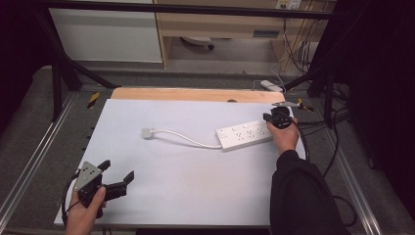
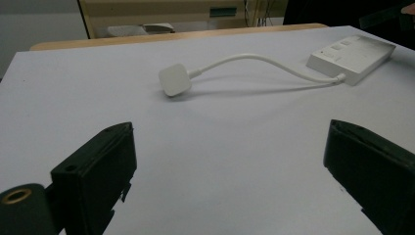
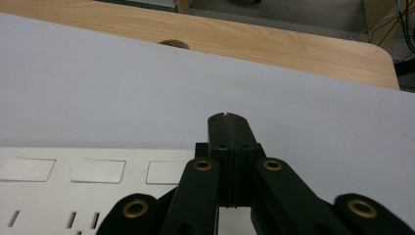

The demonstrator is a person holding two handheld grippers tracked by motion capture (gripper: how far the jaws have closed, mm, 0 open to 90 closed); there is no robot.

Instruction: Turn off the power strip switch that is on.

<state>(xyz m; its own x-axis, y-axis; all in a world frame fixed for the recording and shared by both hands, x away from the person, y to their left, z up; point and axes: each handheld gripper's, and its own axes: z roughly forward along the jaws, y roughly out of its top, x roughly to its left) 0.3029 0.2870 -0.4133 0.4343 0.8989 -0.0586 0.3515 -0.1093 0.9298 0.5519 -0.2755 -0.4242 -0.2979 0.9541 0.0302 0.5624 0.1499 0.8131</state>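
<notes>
Power strip (image 1: pixel 243 134), right of centre — rigid, smooth plastic, light; grip its narrow sides. Right gripper (image 3: pixel 228 120) jaws pressed together over its end; left gripper (image 1: pixel 117 172) jaws spread, empty.

White on pale grey

White power strip (image 1: pixel 244 133), cable and plug (image 1: pixel 147 132) lie on a pale grey, perhaps bluish, worktop (image 1: pixel 186 176) edged in light wood; both tools are black.

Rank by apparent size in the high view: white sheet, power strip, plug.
1. White sheet, by far the largest.
2. Power strip.
3. Plug, smallest.
No close calls; all three lie flat on the table.
</notes>
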